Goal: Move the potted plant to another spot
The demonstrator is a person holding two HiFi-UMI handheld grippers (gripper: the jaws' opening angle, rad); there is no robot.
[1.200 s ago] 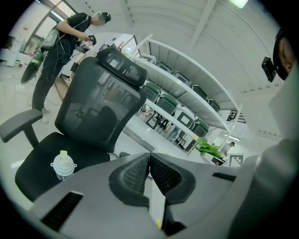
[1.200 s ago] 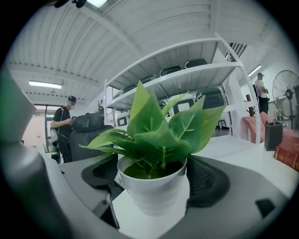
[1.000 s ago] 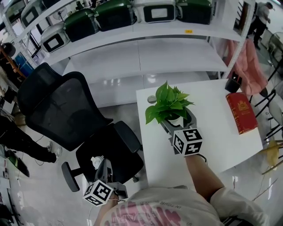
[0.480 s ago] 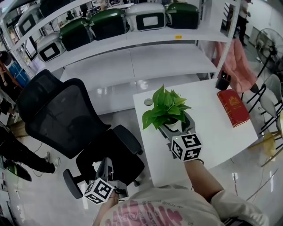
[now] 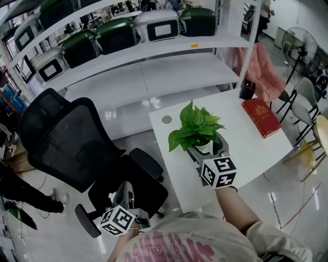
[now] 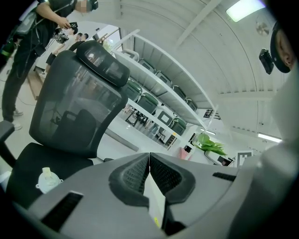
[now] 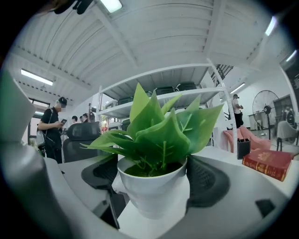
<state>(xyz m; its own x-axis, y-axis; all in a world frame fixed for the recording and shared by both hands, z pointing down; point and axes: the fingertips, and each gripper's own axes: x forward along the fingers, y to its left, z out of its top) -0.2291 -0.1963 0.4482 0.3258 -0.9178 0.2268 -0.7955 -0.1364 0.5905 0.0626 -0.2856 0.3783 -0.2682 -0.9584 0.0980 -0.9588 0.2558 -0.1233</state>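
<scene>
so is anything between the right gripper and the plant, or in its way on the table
Nothing visible stands between them: the jaws of the right gripper grip the potted plant by its pot. On the table, a red book and a dark cup take up the far right side.

Everything is looking bright & evenly lit, w/ light coming down from ceiling strip lamps (image 7: pixel 35 76) overhead. In the left gripper view a lamp panel (image 6: pixel 243 8) is blowing out to pure white at far right. The glossy floor (image 5: pixel 302 204) is throwing back pale glare streaks at near right. Shadows are looking soft & faint. All 3 views are bending hard toward the edges (fisheye), so the shelves are curving. Both gripper views are vignetting to black in the corners, and their near foreground is going soft. The potted plant (image 7: pixel 156 140) is showing sharp, its leaves catching light from above.
</scene>
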